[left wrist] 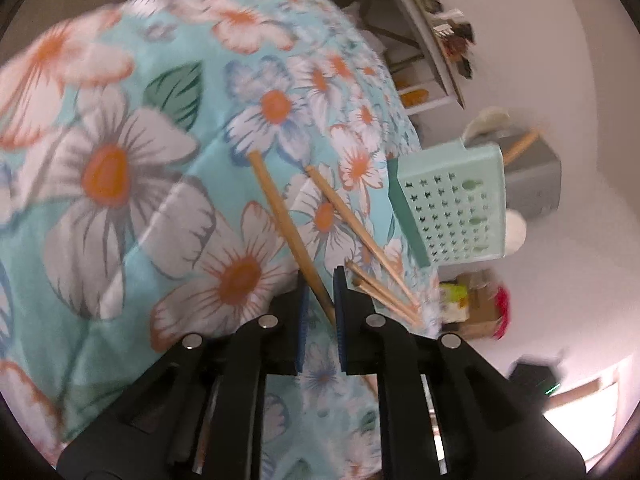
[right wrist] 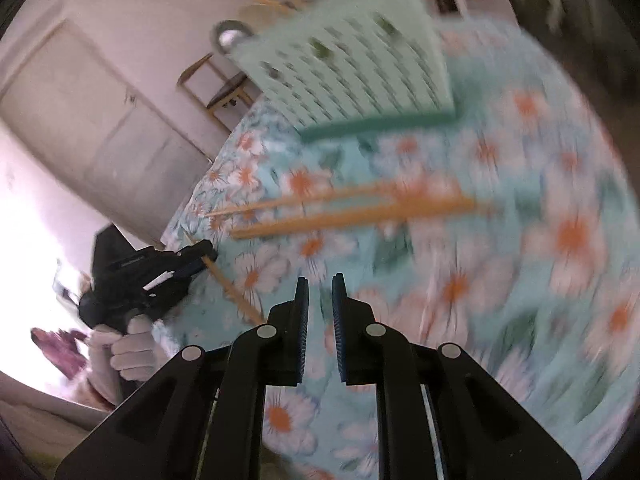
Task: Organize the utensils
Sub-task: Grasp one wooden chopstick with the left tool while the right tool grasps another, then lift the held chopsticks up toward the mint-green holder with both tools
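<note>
In the left wrist view my left gripper (left wrist: 322, 280) is shut on a wooden chopstick (left wrist: 280, 208), which slants up and left over the floral tablecloth (left wrist: 120, 200). Three more chopsticks (left wrist: 360, 232) lie just right of it, near the table's edge. A mint green perforated basket (left wrist: 452, 208) stands beyond them. The blurred right wrist view shows my right gripper (right wrist: 321, 280) above the cloth, its jaws almost together with nothing between them. It also shows the left gripper (right wrist: 202, 258) pinching the end of its chopstick (right wrist: 236, 296), loose chopsticks (right wrist: 352, 210) and the basket (right wrist: 352, 68).
A white-gloved hand (right wrist: 128, 348) holds the left gripper at the table's left edge. A door (right wrist: 92, 120) and a wooden chair (right wrist: 220, 88) stand behind the table. Beyond the table's edge are a cardboard box (left wrist: 476, 304) on the floor and shelves (left wrist: 424, 40).
</note>
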Motion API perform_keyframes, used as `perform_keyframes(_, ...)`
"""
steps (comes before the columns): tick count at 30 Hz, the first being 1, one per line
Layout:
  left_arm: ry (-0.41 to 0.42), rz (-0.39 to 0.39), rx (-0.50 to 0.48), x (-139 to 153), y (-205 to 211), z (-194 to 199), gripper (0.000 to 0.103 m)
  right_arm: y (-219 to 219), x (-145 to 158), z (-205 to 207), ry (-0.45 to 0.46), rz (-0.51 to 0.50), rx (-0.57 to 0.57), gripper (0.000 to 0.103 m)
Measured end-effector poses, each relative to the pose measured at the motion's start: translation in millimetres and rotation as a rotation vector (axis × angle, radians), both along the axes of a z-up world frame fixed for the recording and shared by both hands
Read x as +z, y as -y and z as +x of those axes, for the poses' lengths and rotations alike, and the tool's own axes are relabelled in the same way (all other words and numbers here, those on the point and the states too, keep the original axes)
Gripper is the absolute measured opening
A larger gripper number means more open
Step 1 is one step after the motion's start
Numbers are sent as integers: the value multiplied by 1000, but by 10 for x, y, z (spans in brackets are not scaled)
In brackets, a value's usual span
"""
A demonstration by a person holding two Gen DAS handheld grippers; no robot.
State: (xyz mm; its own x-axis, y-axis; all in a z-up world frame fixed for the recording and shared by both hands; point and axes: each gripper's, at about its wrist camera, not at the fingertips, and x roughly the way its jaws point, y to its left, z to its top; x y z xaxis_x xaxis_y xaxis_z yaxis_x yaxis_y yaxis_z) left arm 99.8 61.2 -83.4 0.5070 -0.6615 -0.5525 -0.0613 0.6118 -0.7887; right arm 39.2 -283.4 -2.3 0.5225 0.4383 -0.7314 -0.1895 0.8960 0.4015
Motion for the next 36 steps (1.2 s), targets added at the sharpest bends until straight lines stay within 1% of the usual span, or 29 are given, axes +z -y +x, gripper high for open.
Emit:
perform_keyframes(1,19,24,-10,19,10,-12,13,-75,57,53,30,-44,32,15)
perform_keyframes(2,42,55,-23,46,25,-22,14,-193,120,122,62,-86,66,20)
perform_keyframes(3,75,101,-41,84,54,-36,15,-370,188,216,108,-142,125,22)
perform_keyframes(5,122,167,-67,135,92,-61,17,-586,237,339,160,-208,217,22)
perform_keyframes(6,154,214,-85,169,120,-81,18,-685,238,398,174,-227,254,22)
perform_keyframes(9,208,288,-118,215,147,-116,20,-1033,197,640,197,-287,392,22)
perform_keyframes(13,234,302,-140,213,147,-123,22,-1465,40,906,187,-358,569,22)
perform_keyframes(16,255,306,-156,201,123,-131,23,-1691,-82,962,169,-411,694,22)
perform_keyframes(18,260,299,-160,192,118,-133,23,-1830,-171,1007,146,-429,754,22)
perform_keyframes(19,263,297,-161,186,113,-141,23,-1887,-221,1036,142,-451,767,22)
perform_keyframes(21,268,296,-162,184,117,-144,23,-1967,-320,1109,121,-474,772,22)
perform_keyframes(23,271,296,-162,185,121,-153,23,-1989,-388,1167,104,-464,771,21)
perform_keyframes(24,272,297,-161,184,124,-153,23,-1994,-397,1178,109,-452,769,18)
perform_keyframes(26,273,296,-160,185,120,-167,23,-1986,-380,1185,120,-443,758,15)
perform_keyframes(27,272,296,-160,183,122,-163,23,-1968,-334,1180,139,-441,742,11)
perform_keyframes(28,273,299,-160,182,120,-160,23,-1928,-272,1193,155,-434,720,7)
perform_keyframes(30,275,300,-155,185,113,-172,23,-1840,-142,1233,189,-416,668,6)
perform_keyframes(33,276,300,-149,197,107,-196,22,-1602,195,1246,268,-384,555,6)
perform_keyframes(36,283,302,-140,234,112,-219,22,-1320,601,1172,353,-337,444,6)
